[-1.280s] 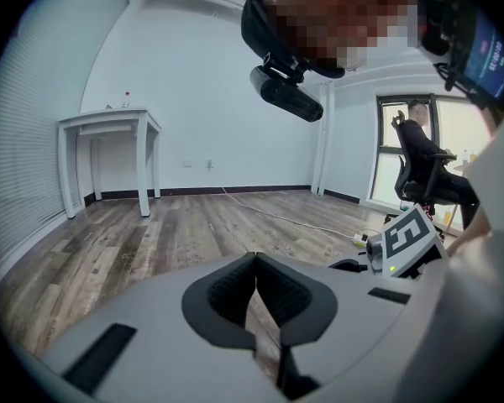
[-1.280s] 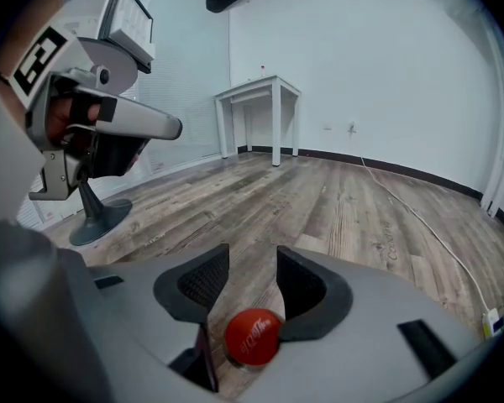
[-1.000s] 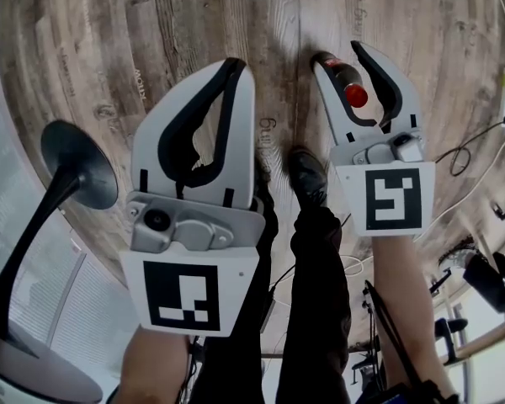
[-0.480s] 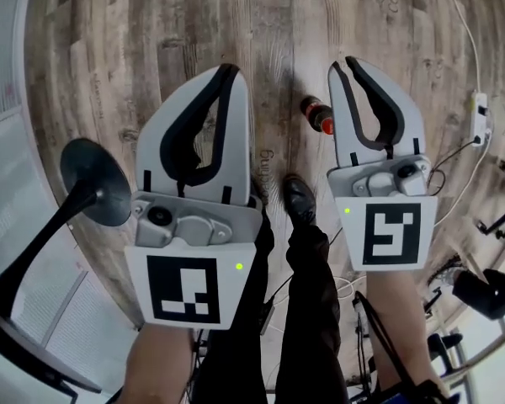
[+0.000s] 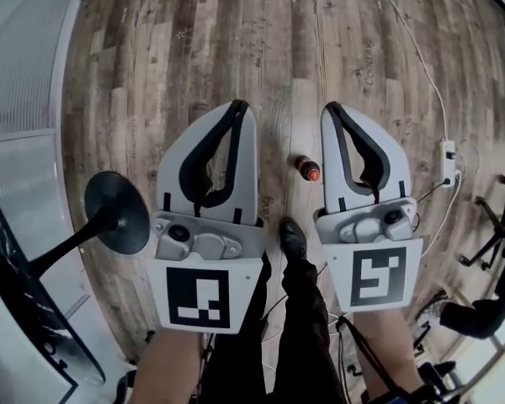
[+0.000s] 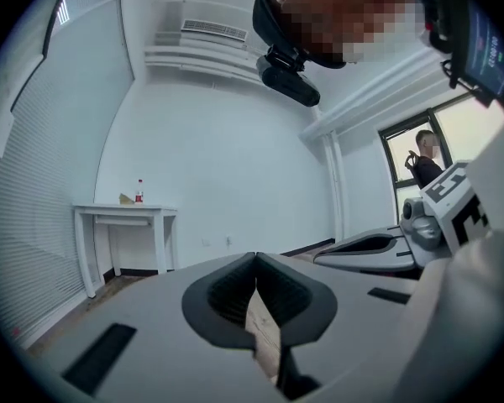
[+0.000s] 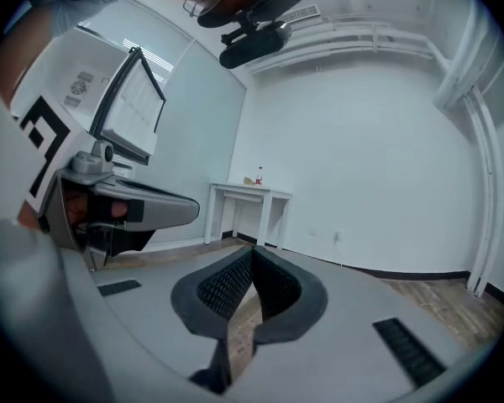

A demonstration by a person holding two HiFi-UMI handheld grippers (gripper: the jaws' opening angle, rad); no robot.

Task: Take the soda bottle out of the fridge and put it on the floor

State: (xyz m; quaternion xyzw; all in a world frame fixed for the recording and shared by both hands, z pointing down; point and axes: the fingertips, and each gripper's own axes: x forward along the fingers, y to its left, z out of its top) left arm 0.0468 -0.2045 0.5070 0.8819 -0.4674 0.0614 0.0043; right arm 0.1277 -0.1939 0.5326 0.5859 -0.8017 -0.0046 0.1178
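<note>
Both claws have lifted clear of the floor (image 5: 194,40) since a second ago. The bottle (image 5: 308,168) that sat between the right claw's (image 5: 331,108) jaws now stands alone down there, cap up, and in the head view shows between the two claws. The right claw has just been closing and is clenched on nothing. The left claw (image 5: 240,104) is clenched too, also empty. I judge the placing done. Both hands are side by side, pointing roughly level.

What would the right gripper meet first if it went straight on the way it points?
Nothing close: the right gripper, jaws just closed empty, faces open room. First in line looks like the white table by the far wall; depth is unclear.
</note>
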